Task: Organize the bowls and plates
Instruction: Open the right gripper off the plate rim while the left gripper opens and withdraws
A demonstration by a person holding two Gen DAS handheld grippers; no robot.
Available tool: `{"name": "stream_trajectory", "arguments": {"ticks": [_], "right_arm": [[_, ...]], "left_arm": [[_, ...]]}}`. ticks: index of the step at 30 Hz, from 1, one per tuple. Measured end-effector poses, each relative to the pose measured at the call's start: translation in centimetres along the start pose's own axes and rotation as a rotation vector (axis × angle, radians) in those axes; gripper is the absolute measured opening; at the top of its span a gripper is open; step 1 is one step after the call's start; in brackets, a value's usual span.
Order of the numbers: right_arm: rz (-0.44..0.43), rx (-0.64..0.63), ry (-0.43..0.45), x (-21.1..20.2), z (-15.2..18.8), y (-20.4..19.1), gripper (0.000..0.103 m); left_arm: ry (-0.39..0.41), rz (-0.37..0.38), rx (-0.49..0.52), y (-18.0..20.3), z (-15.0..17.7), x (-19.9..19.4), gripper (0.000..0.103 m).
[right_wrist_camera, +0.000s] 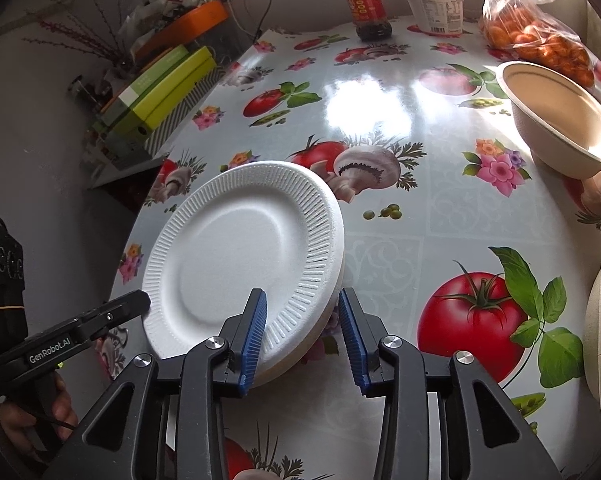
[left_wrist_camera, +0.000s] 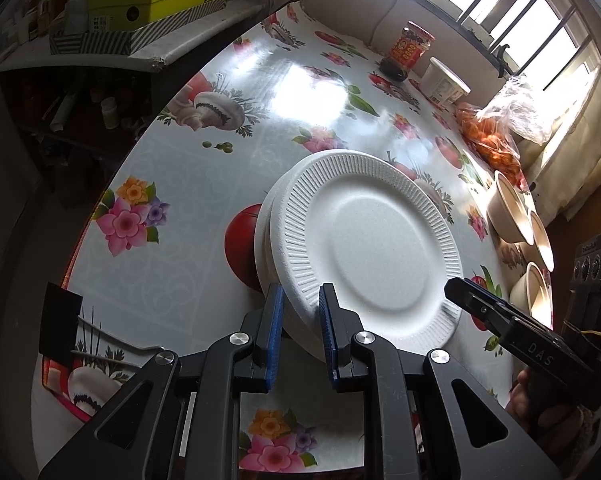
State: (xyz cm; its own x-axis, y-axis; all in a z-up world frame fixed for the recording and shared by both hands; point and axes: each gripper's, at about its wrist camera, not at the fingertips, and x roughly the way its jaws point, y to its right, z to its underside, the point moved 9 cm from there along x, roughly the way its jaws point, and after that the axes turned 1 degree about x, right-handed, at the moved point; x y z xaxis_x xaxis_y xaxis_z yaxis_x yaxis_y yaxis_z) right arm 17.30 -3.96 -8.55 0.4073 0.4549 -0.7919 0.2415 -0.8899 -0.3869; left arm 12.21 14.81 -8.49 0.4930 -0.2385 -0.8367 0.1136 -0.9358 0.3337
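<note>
Glossy oilcloth table (left_wrist_camera: 204, 216) with tomato, mushroom and flower prints, window at 1 o'clock. Two stacked white ribbed foam plates (left_wrist_camera: 380, 240) centre, three beige paper bowls (left_wrist_camera: 508, 210) at 3 o'clock. Left gripper (left_wrist_camera: 300, 306) narrow, clamping the top plate's rim; right gripper (right_wrist_camera: 302, 312) jaws spread wider, loose astride the rim.

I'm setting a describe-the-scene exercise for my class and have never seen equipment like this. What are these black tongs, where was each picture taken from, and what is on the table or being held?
There is no robot here. A person holds a two-finger gripper in each hand, and each carries a wide-angle camera looking along its jaws. One picture comes from the left gripper, the other from the right gripper.

On the flowery tablecloth lies a stack of white plates. Beige bowls, a red-labelled jar, a white tub and a bag of orange fruit stand farther off.

The left jaws pinch the plates' rim. The right jaws straddle it but stand open.
</note>
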Motion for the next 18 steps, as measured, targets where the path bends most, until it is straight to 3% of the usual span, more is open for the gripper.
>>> {"name": "stream_trajectory", "arguments": {"ticks": [18], "right_arm": [[0.020,-0.003,0.025,-0.8,0.0,0.2,0.042]], "left_arm": [[0.033,-0.015,0.030,0.9,-0.6,-1.1,0.024]]}}
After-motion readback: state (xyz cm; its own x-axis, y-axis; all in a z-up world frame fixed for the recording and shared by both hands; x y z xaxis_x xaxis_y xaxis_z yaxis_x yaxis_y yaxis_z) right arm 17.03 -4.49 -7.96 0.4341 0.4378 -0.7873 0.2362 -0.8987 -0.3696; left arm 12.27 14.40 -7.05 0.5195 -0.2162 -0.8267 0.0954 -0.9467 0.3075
